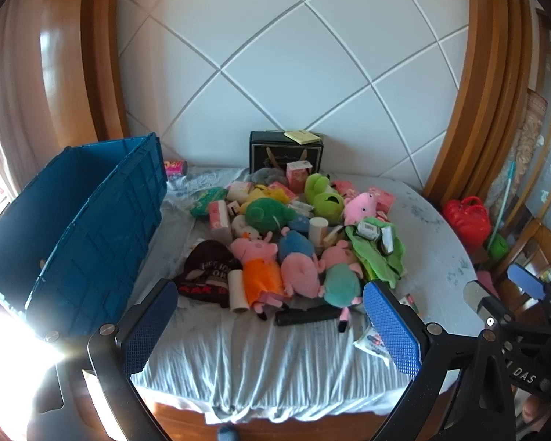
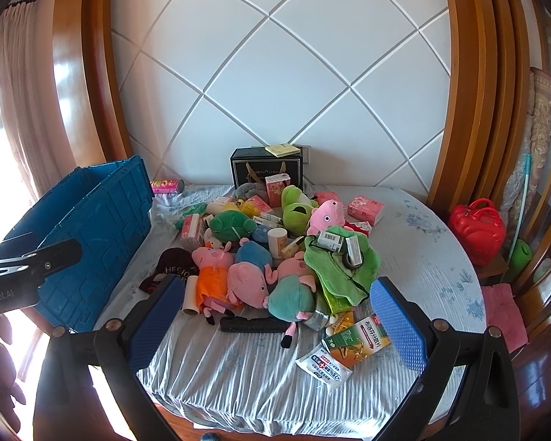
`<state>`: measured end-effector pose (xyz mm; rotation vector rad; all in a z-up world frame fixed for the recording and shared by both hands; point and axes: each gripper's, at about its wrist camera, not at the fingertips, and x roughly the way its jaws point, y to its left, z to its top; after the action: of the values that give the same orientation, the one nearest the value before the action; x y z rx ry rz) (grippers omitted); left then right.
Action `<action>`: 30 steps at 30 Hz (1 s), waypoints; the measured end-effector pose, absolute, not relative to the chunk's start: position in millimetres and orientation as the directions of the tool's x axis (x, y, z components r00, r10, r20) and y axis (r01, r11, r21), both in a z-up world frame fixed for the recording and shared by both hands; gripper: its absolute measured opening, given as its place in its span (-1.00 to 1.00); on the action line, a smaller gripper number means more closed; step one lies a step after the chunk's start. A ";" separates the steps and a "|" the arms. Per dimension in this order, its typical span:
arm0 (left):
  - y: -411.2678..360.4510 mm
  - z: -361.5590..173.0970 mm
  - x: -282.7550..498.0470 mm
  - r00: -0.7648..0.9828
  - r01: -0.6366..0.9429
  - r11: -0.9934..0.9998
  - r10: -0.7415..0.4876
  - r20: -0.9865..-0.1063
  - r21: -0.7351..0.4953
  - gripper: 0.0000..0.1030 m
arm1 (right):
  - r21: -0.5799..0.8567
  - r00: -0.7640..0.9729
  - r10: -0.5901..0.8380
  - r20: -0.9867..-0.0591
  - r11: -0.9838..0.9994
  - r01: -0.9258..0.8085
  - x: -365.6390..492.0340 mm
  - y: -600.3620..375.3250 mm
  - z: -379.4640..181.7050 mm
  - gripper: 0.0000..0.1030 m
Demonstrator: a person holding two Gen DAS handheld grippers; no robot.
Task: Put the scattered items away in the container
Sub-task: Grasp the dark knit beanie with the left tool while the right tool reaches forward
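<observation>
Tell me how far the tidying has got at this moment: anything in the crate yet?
Nothing looks done: the visible part of the blue crate shows nothing inside, though its floor is hidden. Nothing is in hand; the left tool and right tool both stand open, short of the pile. Left: all of it, from the plush pigs to the medicine box on the bedsheet.

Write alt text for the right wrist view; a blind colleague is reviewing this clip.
The open right gripper hovers over a bed piled with plush toys and small boxes. A blue crate stands at the pile's left, a black box behind it against the wall.
</observation>
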<state>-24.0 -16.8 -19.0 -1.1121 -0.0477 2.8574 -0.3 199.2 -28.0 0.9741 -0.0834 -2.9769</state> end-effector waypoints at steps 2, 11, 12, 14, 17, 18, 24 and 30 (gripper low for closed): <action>-19.7 -24.5 -29.8 -0.731 -0.071 -0.996 0.091 -0.676 -0.058 0.99 | 0.059 -0.803 -0.031 -0.595 -0.998 -0.005 -8.3 195.9 -32.3 1.00; -44.1 -64.4 -88.7 -0.679 -0.104 -0.992 0.123 -0.723 -0.072 0.99 | 0.041 -0.796 -0.025 -0.605 -0.999 -0.001 -54.4 175.5 -44.5 1.00; -47.6 -68.8 -96.7 -0.673 -0.108 -0.991 0.129 -0.728 -0.076 0.99 | 0.030 -0.792 -0.014 -0.611 -1.000 -0.005 -61.6 172.9 -47.1 1.00; -55.6 -77.4 -113.0 -0.670 -0.113 -0.991 0.129 -0.731 -0.072 0.99 | 0.026 -0.781 -0.007 -0.624 -1.000 -0.012 -74.9 170.0 -53.7 1.00; -67.8 -90.1 -136.2 -0.663 -0.117 -0.990 0.134 -0.736 -0.075 0.99 | 0.040 -0.761 0.001 -0.649 -0.999 -0.035 -93.5 168.1 -65.6 1.00; -71.6 -95.3 -143.4 -0.655 -0.121 -0.989 0.141 -0.742 -0.082 0.99 | 0.039 -0.754 0.006 -0.656 -0.998 -0.042 -98.7 167.2 -69.4 1.00; -92.7 -128.1 -179.9 -0.622 -0.153 -0.985 0.163 -0.766 -0.086 0.99 | 0.019 -0.711 0.042 -0.702 -0.997 -0.077 -123.7 160.4 -92.7 1.00; -117.7 -174.6 -210.5 -0.580 -0.149 -0.986 0.144 -0.802 -0.070 0.99 | 0.011 -0.682 0.051 -0.729 -0.996 -0.086 -142.4 145.6 -108.8 1.00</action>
<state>-210.5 -117.7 -174.6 -1.3469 0.0072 2.6544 -142.4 145.6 -108.8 1.2776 -0.0711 -2.9512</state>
